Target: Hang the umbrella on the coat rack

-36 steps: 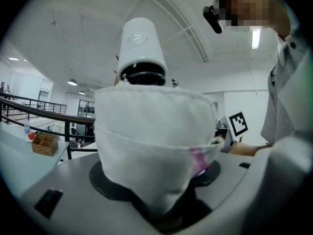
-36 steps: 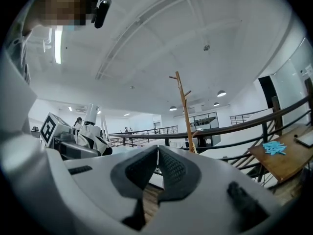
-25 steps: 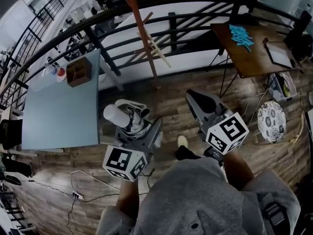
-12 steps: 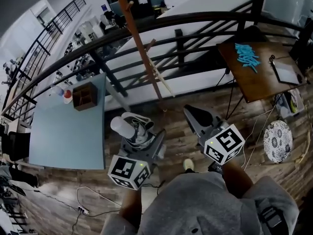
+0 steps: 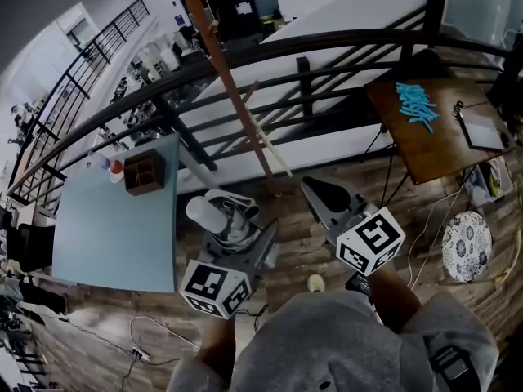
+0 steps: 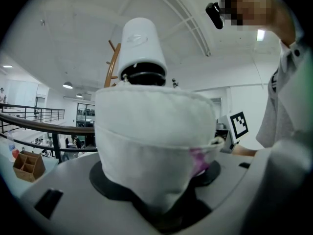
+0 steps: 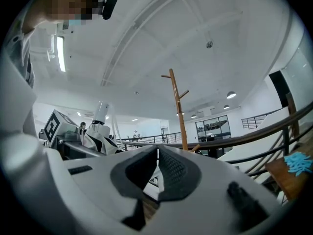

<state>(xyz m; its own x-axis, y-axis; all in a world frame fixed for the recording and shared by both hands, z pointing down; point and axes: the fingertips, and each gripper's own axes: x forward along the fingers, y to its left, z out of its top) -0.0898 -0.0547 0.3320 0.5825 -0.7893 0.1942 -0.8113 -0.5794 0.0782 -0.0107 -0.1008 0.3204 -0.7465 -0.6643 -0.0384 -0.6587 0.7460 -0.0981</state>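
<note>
Umbrella [image 5: 211, 212] in left gripper [image 5: 237, 237]; coat rack [image 5: 237, 96] ahead, railing [image 5: 343, 43] behind, table [image 5: 114, 219] left.

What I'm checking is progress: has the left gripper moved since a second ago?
Yes: the left gripper, holding the folded white umbrella, advanced along the blue table toward the wooden coat rack.

Bright, even indoor light all round. In the right gripper view, a long white ceiling strip light [image 7: 60, 53] glares, slightly blown out. Heavy fisheye in the head view: the black curved metal railing [image 5: 304, 80] bows and the corners go black. In the left gripper view, the white folded fabric umbrella [image 6: 151, 146] looms soft and out of focus.
</note>
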